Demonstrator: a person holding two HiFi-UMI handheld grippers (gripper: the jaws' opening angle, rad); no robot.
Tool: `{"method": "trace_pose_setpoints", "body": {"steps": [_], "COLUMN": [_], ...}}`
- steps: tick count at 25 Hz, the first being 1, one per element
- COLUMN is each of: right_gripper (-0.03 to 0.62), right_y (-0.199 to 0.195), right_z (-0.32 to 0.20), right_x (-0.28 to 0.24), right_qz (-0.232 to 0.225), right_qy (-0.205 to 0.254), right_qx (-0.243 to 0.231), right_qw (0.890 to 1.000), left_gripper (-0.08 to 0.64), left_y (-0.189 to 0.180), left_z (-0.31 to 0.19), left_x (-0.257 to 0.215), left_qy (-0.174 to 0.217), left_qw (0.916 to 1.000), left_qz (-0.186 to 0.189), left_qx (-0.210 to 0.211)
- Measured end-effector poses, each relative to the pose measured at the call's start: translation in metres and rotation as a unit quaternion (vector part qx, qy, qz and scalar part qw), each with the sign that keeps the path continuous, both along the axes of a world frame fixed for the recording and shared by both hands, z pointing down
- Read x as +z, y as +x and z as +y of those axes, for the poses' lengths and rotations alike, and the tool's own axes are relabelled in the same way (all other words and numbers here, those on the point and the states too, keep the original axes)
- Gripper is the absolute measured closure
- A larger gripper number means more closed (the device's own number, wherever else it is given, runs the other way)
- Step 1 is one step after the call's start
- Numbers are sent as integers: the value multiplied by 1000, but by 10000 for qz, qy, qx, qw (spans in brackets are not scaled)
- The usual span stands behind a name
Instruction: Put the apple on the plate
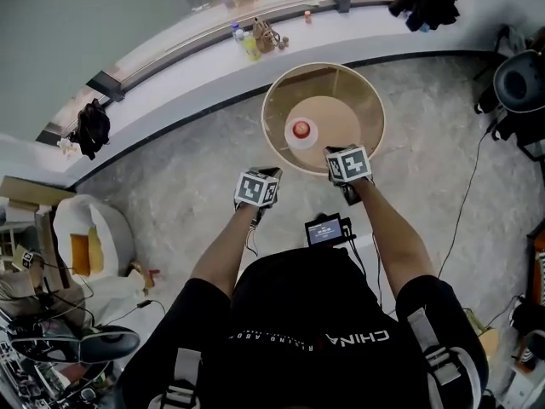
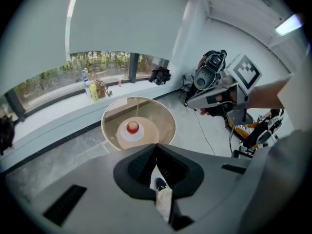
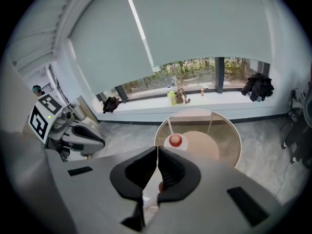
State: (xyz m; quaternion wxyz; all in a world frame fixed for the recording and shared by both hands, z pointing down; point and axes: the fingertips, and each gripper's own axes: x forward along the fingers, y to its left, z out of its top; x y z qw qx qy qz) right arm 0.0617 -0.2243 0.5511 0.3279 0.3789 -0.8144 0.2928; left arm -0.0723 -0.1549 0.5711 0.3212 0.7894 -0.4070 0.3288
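Observation:
A red apple (image 1: 301,129) rests on a small white plate (image 1: 290,138) on the round glass table (image 1: 362,96). Both grippers hang in the air short of the table's near rim, touching nothing. My left gripper (image 1: 259,186) is to the left of the table and shut with nothing in it. My right gripper (image 1: 347,165) is by the rim and also shut and empty. The left gripper view shows the apple (image 2: 132,126) and plate (image 2: 124,136) beyond the closed jaws (image 2: 156,145). The right gripper view shows the apple (image 3: 175,140) just past its closed jaws (image 3: 158,148).
A window ledge (image 1: 183,75) behind the table holds bottles (image 1: 247,43) and a small bag. A black garment (image 1: 426,2) lies on the ledge at the right. A cable (image 1: 467,203) runs over the floor on the right. Boxes and clutter (image 1: 51,262) stand at the left.

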Motion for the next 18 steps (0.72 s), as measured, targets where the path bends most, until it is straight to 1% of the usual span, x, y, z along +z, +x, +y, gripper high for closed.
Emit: {"method": "trace_pose_setpoints", "body": {"steps": [2,5,7,9,10,11,14,18], "right_gripper": [563,561,563,563,563,563,563,563], "right_y": [2,5,0,-8,-13,-17,-28,-27], "right_z": [23,55,83,112,126,140,185,245], "right_x": [-2,-6,-8,-12,-14,-17,-22,-14], "right_qz": [76,122,91,68,71,77,124,346], "right_qy": [-25,-26,14,109,171,236,393,448], "right_qx": [-145,88,237,318,371,424,502,303], "right_qw": [9999,9999,9997,9994,9991,9988,9979,9979], "left_gripper": [541,541,541,541,541,541,541,541], "left_y": [-1,-1,-8,-15,-17,-20,-27,-28], "left_z": [20,57,90,123,138,151,185,224], "left_x": [-5,-12,-6,2,4,4,8,13], "left_qy": [14,173,255,379,456,519,599,688], "left_qw": [9997,9995,9993,9978,9965,9956,9953,9952], "left_qz": [154,276,179,-103,-199,-215,-86,-27], "left_qx": [-166,-11,224,537,668,751,754,688]}}
